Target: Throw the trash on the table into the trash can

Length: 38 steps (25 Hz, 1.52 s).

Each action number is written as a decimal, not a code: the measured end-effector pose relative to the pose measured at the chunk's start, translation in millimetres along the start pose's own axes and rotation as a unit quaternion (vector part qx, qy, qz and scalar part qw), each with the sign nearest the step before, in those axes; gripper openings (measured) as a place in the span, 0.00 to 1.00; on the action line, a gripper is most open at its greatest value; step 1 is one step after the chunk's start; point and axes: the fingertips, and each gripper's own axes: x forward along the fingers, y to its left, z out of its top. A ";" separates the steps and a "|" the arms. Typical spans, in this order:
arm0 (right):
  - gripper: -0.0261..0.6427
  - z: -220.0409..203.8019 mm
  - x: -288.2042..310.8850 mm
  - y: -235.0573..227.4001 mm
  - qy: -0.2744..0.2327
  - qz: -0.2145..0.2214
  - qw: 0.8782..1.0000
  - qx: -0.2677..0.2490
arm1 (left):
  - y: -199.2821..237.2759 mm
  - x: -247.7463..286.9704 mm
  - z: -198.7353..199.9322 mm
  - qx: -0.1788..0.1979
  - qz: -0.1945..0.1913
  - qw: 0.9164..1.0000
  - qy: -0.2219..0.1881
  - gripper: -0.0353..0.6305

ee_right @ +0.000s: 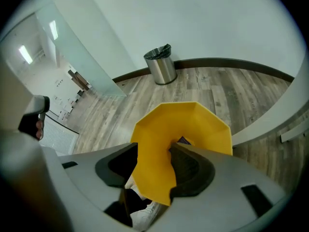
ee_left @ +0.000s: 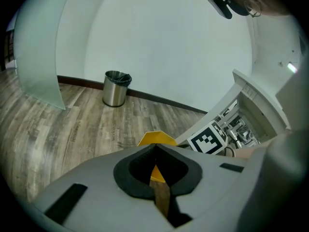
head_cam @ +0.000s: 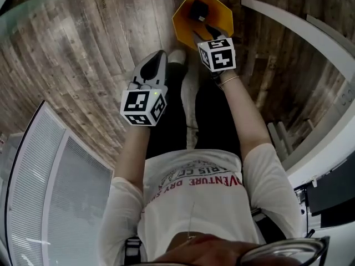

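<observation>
Jaws of right gripper [ee_right: 152, 151] gape over near rim of yellow bin [ee_right: 193, 124], perhaps clear; left gripper [ee_left: 154, 149] closed above floor [ee_left: 72, 129].

My left tool [ee_left: 155, 150] has its jaws together, empty. Just past its tips a yellow angular bin [ee_left: 157, 137] stands on the wood-plank floor [ee_left: 72, 124]; a round steel trash can [ee_left: 116, 88] stands against the white wall [ee_left: 164, 42].

Right gripper view: steel bin [ee_right: 161, 65] w/ black liner at 12 o'clock, on wood floor [ee_right: 236, 98], against dark baseboard [ee_right: 231, 62] under white wall [ee_right: 193, 18]. Frosted glass partition [ee_right: 82, 47] at 10 o'clock, near the bin. Head view: white slatted panel [head_cam: 50, 176] at 8 o'clock, white shoe [head_cam: 177, 55] at 12, black trousers [head_cam: 216, 115] approx. centre, white T-shirt [head_cam: 194, 195] w/ red print at 6.
</observation>
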 end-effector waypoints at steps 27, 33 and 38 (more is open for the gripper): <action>0.09 95.5 -655.1 77.2 -0.405 -0.248 0.870 0.134 | -428.1 -262.8 237.3 0.283 -0.287 0.911 -0.091 0.09; 0.08 -37.8 -800.7 52.8 -0.480 -0.378 0.772 0.176 | -586.2 -306.5 160.4 0.355 -0.411 0.835 -0.091 0.09; 0.08 -177.7 -872.6 52.9 -0.487 -0.460 0.701 0.244 | -690.7 -348.7 65.9 0.390 -0.498 0.769 -0.093 0.09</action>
